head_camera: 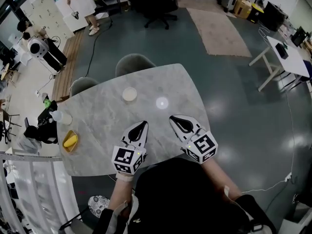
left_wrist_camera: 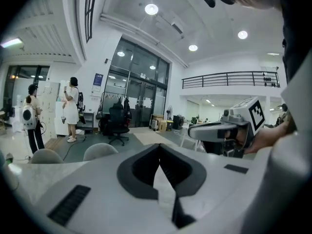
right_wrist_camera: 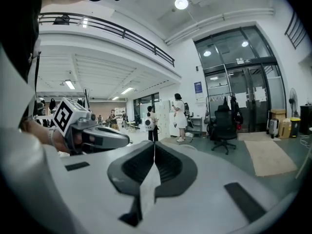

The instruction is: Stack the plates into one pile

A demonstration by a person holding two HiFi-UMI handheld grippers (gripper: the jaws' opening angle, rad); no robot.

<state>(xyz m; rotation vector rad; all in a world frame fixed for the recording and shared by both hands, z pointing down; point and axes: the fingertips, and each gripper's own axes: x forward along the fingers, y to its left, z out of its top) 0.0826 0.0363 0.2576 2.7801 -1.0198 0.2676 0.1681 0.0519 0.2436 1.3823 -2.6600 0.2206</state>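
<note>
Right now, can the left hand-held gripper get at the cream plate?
Probably yes: only bare table lies between the left hand-held gripper and the plate. Its jaws are shut, so they must open first.

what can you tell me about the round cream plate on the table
The cream plate is small and round, pale against the grey marble-look table. It lies flat toward the far side with nothing on it. Whether it is one plate or a pile cannot be told. The left gripper and right gripper are nearer the person, apart from it.
</note>
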